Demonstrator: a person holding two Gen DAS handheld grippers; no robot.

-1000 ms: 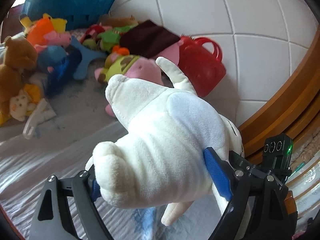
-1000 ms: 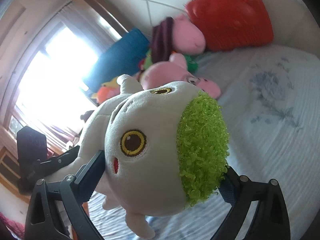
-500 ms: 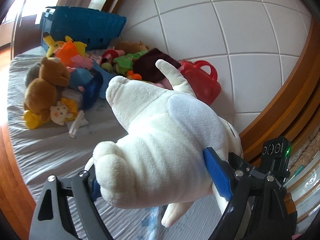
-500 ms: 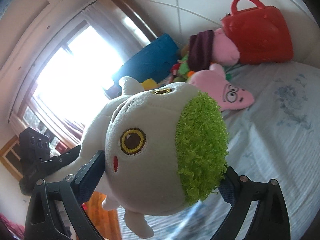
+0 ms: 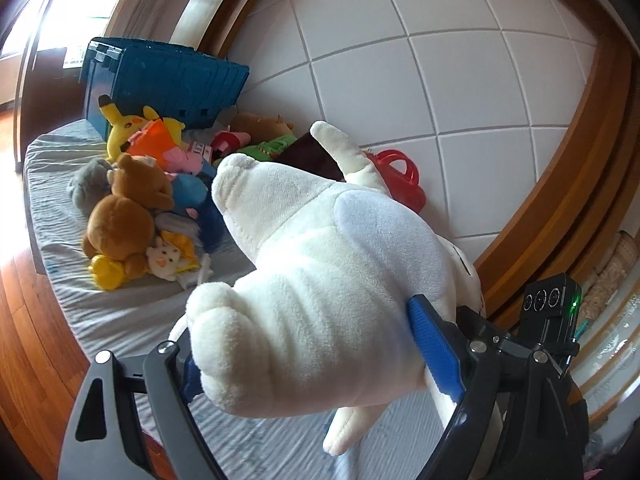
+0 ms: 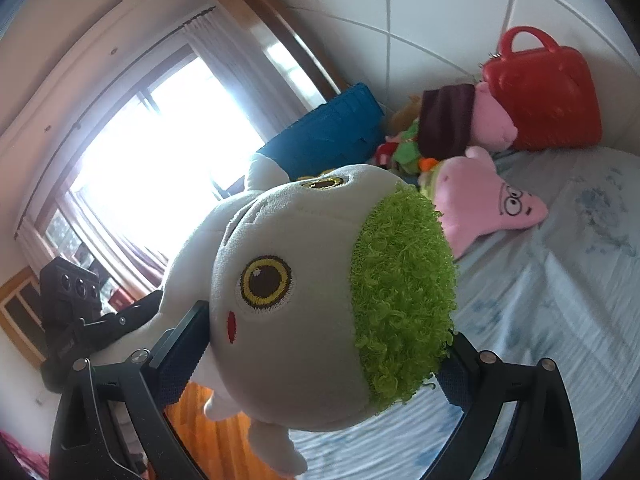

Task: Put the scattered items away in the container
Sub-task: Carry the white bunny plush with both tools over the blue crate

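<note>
While one white plush (image 5: 320,292) is clamped crosswise between both sets of tongs, the carry step is judged to be in hand. Its rear is pinched by the left tongs (image 5: 312,360), its green-tufted head by the right tongs (image 6: 320,360), and it is held clear above the bed (image 5: 132,316). The blue bin (image 5: 168,80) is seen at the bed's far end, behind the toy pile (image 5: 136,208). Next, a carry over that pile and a two-sided release above the bin are called for.

The white plush toy (image 5: 320,288) conceals the left pad of the left hand-held gripper (image 5: 316,356) and part of the red bag (image 5: 404,184). The blue container (image 5: 168,76) interior is not visible. Window glare washes out the container's left end (image 6: 328,136) in the right wrist view.
</note>
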